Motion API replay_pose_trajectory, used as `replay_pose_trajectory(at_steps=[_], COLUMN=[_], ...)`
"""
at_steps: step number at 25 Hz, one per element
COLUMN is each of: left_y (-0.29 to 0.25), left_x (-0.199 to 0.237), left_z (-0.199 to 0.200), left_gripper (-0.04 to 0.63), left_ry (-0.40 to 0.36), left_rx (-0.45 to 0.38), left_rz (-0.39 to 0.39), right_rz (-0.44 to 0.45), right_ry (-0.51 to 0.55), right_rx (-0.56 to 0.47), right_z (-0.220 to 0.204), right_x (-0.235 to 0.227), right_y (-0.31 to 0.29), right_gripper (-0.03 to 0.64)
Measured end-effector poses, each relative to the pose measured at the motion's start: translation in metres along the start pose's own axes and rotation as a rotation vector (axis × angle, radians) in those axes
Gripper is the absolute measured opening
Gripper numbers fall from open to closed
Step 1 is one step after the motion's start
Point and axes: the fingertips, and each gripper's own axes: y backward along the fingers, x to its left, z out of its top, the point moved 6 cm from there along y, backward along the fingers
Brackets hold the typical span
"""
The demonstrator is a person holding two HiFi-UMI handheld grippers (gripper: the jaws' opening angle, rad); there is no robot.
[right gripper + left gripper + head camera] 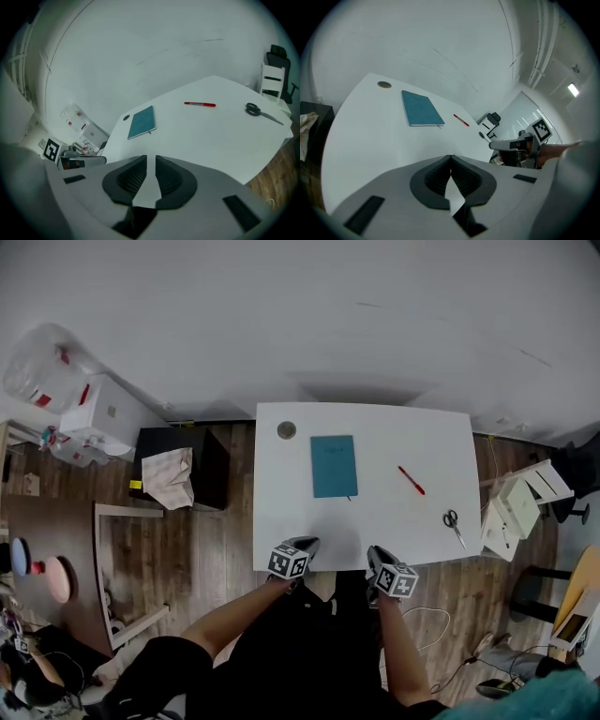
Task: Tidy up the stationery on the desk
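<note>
Head view: left claw (pixel 307 543), right claw (pixel 375 552) angled down at desk (pixel 394 521) edge.

Left gripper (pixel 302 545) and right gripper (pixel 376 557) sit side by side at lower center of the head view, both tipped forward and down. Left's jaws are pressed together on nothing. Right's have a thin gap, also empty. Bare forearms (pixel 232 613) reach up from the bottom edge.

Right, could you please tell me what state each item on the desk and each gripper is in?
Notebook: closed, flat on the desk.
Pen: lying loose on the desk.
Scissors: blades closed, near the desk's edge.
Left gripper: shut, empty.
Right gripper: slightly open, empty.
</note>
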Motion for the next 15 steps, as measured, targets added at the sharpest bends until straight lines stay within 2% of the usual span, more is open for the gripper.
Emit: replay_pose_trajectory(at_steps=[4, 6, 11, 13, 15], left_y=[-0.018, -0.034, -0.088, -0.117, -0.148], left_x=[-0.027, -0.039, -0.069, -0.079, -0.09], left_z=[0.007, 0.017, 0.053, 0.07, 0.091], left_gripper=[0.014, 0.014, 0.015, 0.015, 0.015], left_ry=[0.012, -0.003, -0.085, -0.126, -0.197], left_rx=[-0.069, -0.078, -0.035, 0.011, 0.043], left_rz=[-0.053, -0.045, 0.019, 0.019, 0.021], right_rz=[-0.016, -0.009, 0.051, 0.088, 0.116], right_ry=[0.046, 0.083, 0.146, 0.14, 0.106], right_rx=[-0.027, -0.034, -0.035, -0.036, -0.05], right_z=[0.02, 0.041, 0.089, 0.104, 0.117], right_x=[-0.041, -0.062, -0.11, -0.127, -0.146], right_y=[0.006, 0.005, -0.002, -0.007, -0.011], right_gripper=[0.072, 0.072, 0.072, 0.073, 0.073])
